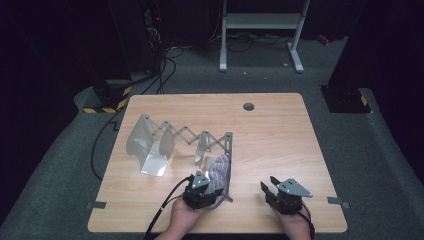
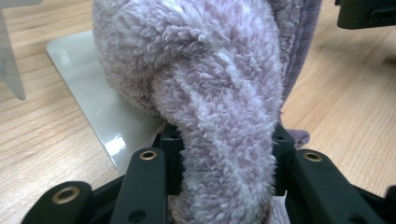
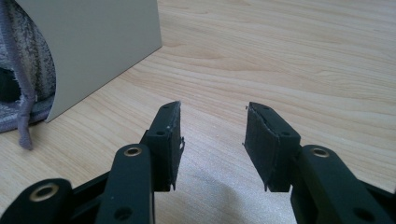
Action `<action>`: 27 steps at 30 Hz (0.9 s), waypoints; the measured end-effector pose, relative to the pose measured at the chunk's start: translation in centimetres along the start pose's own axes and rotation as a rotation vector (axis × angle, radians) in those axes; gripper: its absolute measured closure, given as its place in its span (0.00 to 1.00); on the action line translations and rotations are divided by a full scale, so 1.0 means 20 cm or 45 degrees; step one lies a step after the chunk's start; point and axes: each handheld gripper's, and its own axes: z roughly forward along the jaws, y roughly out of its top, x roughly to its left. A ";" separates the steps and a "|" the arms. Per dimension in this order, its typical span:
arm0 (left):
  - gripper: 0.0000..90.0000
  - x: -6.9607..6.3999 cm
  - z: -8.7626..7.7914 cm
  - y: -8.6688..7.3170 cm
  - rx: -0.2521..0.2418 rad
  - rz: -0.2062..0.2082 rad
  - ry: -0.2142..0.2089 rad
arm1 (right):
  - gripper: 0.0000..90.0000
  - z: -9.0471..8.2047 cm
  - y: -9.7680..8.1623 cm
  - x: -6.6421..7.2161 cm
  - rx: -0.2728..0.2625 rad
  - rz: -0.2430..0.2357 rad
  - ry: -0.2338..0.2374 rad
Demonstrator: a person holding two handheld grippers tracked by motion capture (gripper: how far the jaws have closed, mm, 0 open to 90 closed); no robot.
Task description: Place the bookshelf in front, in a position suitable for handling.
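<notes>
A fluffy lilac slipper (image 1: 221, 167) stands against the right end panel of a grey fold-out rack (image 1: 180, 134) on the wooden table. My left gripper (image 1: 212, 186) is at the slipper's near side. In the left gripper view, my left gripper (image 2: 224, 140) is shut on the slipper (image 2: 210, 70), its pads pressing into a thick roll of the fleece, and the slipper rests on a grey plate (image 2: 93, 102). My right gripper (image 1: 268, 183) is low over bare wood to the right of the slipper. Its jaws are open (image 3: 212, 126) with nothing between them. The slipper (image 3: 23, 70) and a grey panel (image 3: 102, 42) lie to its upper left.
The rack's curved grey panels (image 1: 150, 145) take up the table's left middle. A round cable hole (image 1: 248, 106) sits near the far edge. Beyond the table are floor cables (image 1: 160, 70) and a white stand (image 1: 260, 30). Bare wood (image 1: 280, 140) lies to the right of the rack.
</notes>
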 end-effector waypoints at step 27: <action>0.68 -0.02 -0.16 0.33 -0.265 0.049 0.079 | 0.62 -0.01 0.01 0.01 -0.004 -0.017 0.003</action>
